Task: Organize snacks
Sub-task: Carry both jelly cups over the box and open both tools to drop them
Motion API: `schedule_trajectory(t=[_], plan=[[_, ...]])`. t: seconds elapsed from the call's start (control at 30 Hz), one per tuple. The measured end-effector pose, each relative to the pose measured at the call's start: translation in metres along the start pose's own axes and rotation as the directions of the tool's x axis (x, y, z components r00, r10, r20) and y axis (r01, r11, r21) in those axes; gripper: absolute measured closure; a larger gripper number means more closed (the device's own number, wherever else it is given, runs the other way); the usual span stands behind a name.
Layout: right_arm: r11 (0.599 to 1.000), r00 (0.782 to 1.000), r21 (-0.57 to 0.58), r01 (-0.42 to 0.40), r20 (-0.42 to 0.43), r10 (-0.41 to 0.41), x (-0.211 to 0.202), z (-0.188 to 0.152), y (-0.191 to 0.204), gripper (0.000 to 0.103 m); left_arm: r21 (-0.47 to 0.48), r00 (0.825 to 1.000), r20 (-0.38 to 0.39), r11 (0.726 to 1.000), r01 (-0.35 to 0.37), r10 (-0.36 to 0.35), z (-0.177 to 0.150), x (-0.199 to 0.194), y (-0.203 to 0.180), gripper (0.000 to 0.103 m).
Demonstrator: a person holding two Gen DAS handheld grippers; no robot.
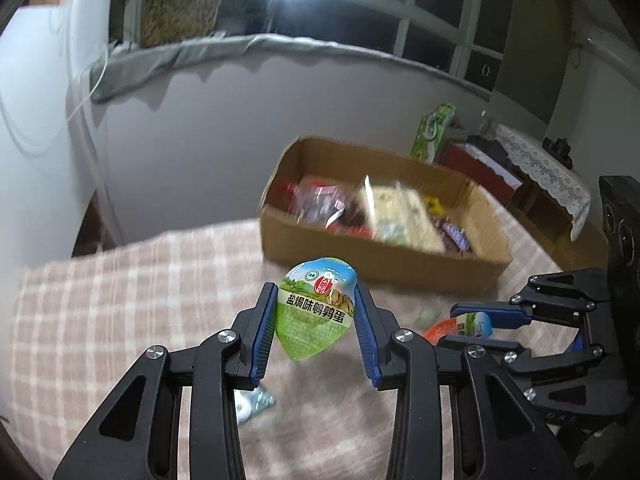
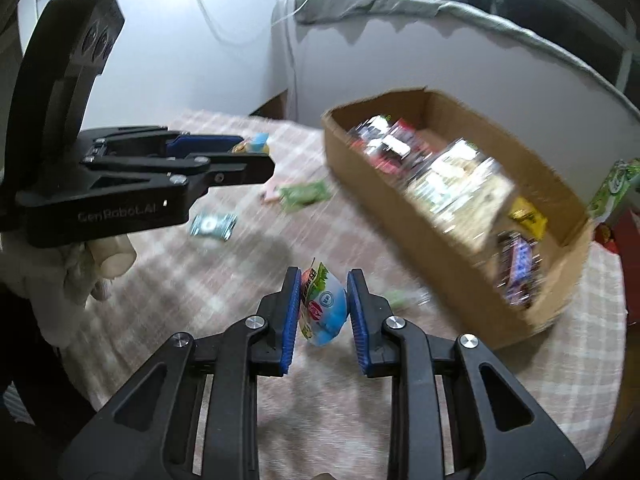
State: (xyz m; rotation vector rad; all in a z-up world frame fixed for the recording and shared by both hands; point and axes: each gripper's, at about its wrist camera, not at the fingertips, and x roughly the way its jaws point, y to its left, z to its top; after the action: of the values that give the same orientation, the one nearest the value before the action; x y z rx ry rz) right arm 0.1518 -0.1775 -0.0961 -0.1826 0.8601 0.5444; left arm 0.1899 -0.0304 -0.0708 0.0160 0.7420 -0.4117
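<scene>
My left gripper (image 1: 316, 300) is shut on a green quail-egg snack packet (image 1: 316, 316) and holds it above the checked tablecloth. My right gripper (image 2: 324, 304) is shut on a second packet (image 2: 324, 312) with a blue and orange label, also held above the cloth. Each gripper shows in the other's view: the right one (image 1: 472, 322) at the left view's right side, the left one (image 2: 256, 150) at the right view's left side. The cardboard box (image 1: 476, 268) with several snacks stands beyond both grippers; it also shows in the right wrist view (image 2: 432, 220).
Loose snacks lie on the cloth: a green packet (image 2: 304, 194), a pink one (image 2: 270, 194), a pale blue wrapper (image 2: 212, 224) and a small green one (image 2: 396, 300). A white wall stands behind the table. A green bag (image 1: 434, 132) and a low cabinet (image 1: 532, 184) are at the right.
</scene>
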Motion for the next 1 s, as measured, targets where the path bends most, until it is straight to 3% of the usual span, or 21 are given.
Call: schedule_trajectory(t=[0.47,0.73,1.0], plan=[[0.989,0.993,0.126,0.076,0.079,-0.086,-0.028,0.037,-0.069,0.079,0.051,0.999,0.047,0.998,0.02,-0.023,0.042,0.024,-0.019,0.067],[0.978,0.99,0.164,0.125,0.046,-0.134,-0.013,0.041,-0.094,0.079,0.054,0.995,0.072,0.996,0.067,-0.071,0.058,0.044,-0.035,0.067],[0.97,0.987,0.187,0.157,0.004,-0.16,0.003,0.035,-0.113,0.078,0.065,0.996,0.025,0.995,0.081,-0.083,0.054,0.065,-0.043,0.066]])
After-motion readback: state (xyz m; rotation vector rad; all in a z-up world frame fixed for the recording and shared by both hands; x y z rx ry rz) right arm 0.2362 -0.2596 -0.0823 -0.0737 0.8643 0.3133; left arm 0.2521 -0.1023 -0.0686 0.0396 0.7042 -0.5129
